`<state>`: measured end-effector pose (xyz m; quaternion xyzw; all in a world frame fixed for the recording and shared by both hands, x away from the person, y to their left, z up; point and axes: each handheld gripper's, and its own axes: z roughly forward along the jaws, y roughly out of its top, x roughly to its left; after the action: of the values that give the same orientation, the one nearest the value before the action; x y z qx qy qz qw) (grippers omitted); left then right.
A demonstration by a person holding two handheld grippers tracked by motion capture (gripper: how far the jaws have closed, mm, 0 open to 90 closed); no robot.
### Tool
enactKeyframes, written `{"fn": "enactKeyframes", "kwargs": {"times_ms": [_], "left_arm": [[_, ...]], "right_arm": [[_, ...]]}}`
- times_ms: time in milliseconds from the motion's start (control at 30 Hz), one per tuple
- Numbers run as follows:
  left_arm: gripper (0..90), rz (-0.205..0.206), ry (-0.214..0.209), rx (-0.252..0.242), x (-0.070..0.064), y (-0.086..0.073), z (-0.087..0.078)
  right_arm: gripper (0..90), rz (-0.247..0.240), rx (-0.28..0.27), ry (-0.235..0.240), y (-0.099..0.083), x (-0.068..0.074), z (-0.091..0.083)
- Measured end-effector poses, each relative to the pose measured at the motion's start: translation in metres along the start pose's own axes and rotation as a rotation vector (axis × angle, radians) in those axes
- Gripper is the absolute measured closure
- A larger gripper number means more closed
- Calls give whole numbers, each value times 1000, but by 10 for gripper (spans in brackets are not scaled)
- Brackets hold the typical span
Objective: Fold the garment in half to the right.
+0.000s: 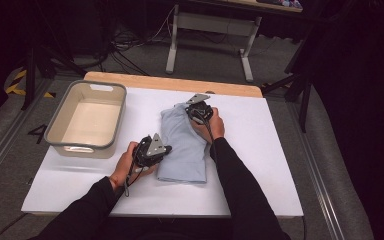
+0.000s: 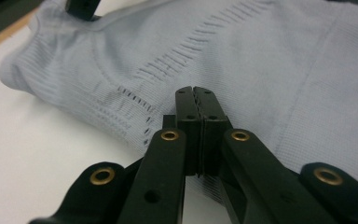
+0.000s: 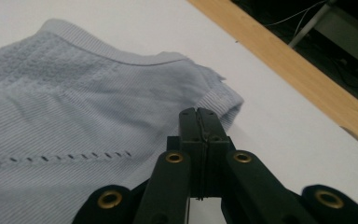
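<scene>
Your grippers on the pale blue garment

Mid-frame, your left gripper and right gripper both have jaws pressed together over it.

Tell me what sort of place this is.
Probably a lab or recording studio: loose cables across a grey floor, hazard tape, dark surroundings, and a white table with a bin and a shirt.

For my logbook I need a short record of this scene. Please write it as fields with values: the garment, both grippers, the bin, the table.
garment: light blue knit top, folded, lying flat on the table
left gripper: jaws shut, at the garment's left edge; whether cloth is pinched cannot be told
right gripper: jaws shut, at the garment's far end near a ribbed cuff
bin: beige plastic tub, empty, to the left of the garment
table: white sheet over a wooden top
</scene>
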<state>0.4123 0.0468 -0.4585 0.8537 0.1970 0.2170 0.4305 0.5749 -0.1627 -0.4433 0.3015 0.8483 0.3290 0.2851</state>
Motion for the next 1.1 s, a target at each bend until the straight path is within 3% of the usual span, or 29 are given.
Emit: {"fn": "enactKeyframes", "kwargs": {"times_ms": [267, 433, 533, 633, 733, 900, 1000, 1100], "left_arm": [[894, -2, 26, -43, 0, 3, -8], [891, 10, 23, -33, 1, 4, -11], [894, 1, 5, -5, 2, 1, -7], [897, 7, -18, 33, 1, -2, -1], [897, 8, -37, 41, 0, -3, 1], [899, 8, -56, 57, -1, -5, 3], [900, 8, -62, 58, -1, -5, 4], [899, 10, -59, 56, -2, -5, 3]], "right_arm": [[900, 38, -93, -40, 5, -3, -11], [900, 29, -142, 24, 12, -2, -14], [900, 5, -108, 48, 13, 0, -6], [900, 25, -52, 69, 8, -3, 7], [900, 38, -43, 68, 4, -5, 11], [900, 44, -15, 54, -2, -6, 19], [900, 67, -24, 50, -3, -6, 21], [900, 61, -11, 17, -3, -6, 22]]}}
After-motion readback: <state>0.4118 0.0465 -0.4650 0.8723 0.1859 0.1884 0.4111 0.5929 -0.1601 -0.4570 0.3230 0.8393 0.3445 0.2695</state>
